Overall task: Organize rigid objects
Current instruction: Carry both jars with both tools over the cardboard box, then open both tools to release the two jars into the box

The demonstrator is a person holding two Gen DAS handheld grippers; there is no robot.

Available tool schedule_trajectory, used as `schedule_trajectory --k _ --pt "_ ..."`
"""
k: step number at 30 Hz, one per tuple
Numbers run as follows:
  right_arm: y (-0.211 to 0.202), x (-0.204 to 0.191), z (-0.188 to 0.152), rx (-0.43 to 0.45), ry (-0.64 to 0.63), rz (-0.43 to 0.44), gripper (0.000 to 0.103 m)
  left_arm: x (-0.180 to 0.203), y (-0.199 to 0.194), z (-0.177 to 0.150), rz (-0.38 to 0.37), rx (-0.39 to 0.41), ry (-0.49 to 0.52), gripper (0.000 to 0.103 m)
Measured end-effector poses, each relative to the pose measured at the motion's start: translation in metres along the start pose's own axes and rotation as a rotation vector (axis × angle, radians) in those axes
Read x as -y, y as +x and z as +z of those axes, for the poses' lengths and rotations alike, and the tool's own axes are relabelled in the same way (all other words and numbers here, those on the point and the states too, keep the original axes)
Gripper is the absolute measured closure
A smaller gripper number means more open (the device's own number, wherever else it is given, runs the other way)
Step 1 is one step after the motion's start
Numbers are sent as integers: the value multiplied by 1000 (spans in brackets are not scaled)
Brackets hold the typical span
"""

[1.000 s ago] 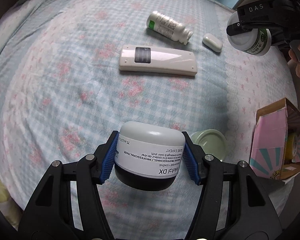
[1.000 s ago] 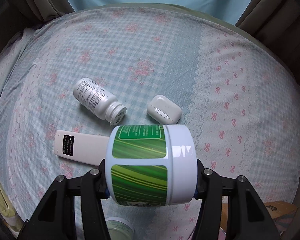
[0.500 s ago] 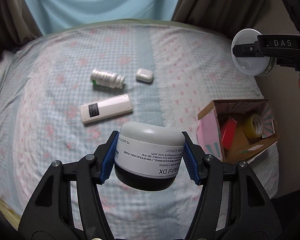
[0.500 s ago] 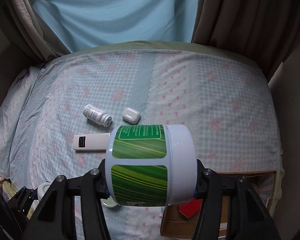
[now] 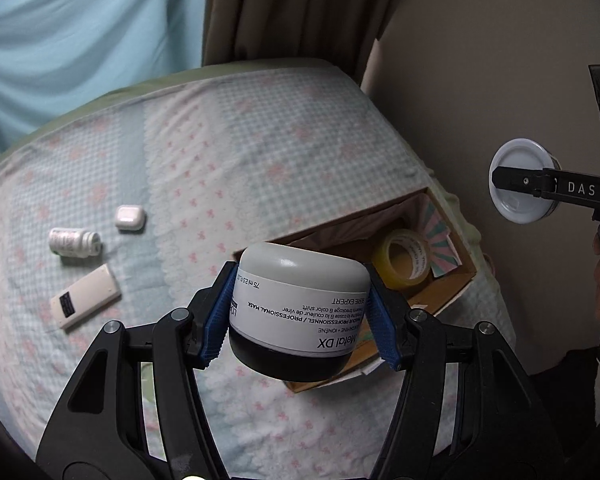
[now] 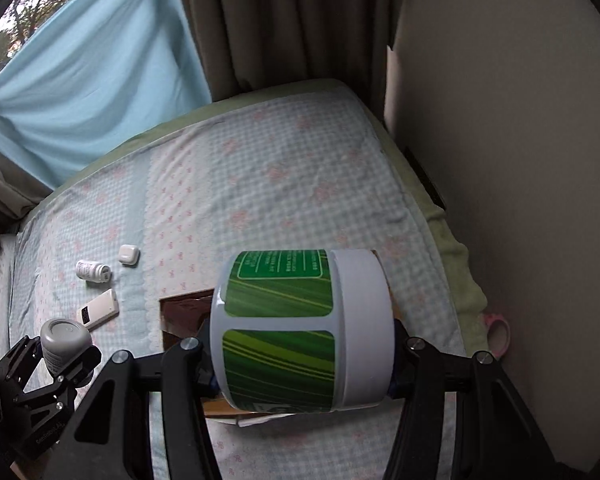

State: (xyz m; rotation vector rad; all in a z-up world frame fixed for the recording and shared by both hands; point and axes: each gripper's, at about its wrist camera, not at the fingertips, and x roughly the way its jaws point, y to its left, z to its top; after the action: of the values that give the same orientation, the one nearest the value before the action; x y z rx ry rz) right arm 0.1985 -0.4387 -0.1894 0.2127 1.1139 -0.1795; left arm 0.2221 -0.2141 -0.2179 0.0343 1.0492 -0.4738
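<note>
My left gripper (image 5: 300,316) is shut on a grey-lidded hair mask jar (image 5: 300,300), held high above the bed and in front of an open cardboard box (image 5: 440,216). My right gripper (image 6: 302,344) is shut on a white jar with green labels (image 6: 300,332), held on its side above the same box (image 6: 184,312). The green-label jar also shows in the left wrist view (image 5: 520,184) at the right. The mask jar shows in the right wrist view (image 6: 64,340) at lower left.
On the checked bed cover lie a white pill bottle (image 5: 74,242), a white earbud case (image 5: 130,218) and a white remote (image 5: 85,301). A roll of yellow tape (image 5: 404,262) sits in the box. A wall (image 6: 520,160) and curtains stand at the right.
Both grippers have risen high and swung right with their jars; the bed items now look small and far, and the box lies beneath the jars.
</note>
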Motion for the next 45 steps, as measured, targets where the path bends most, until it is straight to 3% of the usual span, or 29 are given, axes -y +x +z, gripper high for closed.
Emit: schedule_trajectory --k 9,18,31,32,33,34,35,36,41,45 --pt "44 70 -31 -85 87 1 51 63 86 -4 -74 -131 35 46" --pt "108 66 -41 -158 87 77 51 77 158 -27 -35 -253 88 46" --pt "157 43 -24 -186 33 83 51 85 186 -33 56 -333 161 44" --pt "159 43 -24 -191 28 88 49 87 184 -33 53 -322 175 29" --pt "160 44 -23 -191 31 96 37 90 180 -31 48 -306 187 0" --pt "157 45 -23 -176 42 105 14 92 173 -31 46 -281 197 1" --pt "153 46 -22 -151 50 113 4 93 167 -31 39 -266 203 0" --pt "146 48 -22 -113 58 118 0 93 162 -30 35 -264 207 0" --pt "124 59 -22 -35 94 144 0 87 141 -36 70 -271 208 0" --pt "110 55 -24 -33 62 124 0 76 118 -41 83 -254 173 0"
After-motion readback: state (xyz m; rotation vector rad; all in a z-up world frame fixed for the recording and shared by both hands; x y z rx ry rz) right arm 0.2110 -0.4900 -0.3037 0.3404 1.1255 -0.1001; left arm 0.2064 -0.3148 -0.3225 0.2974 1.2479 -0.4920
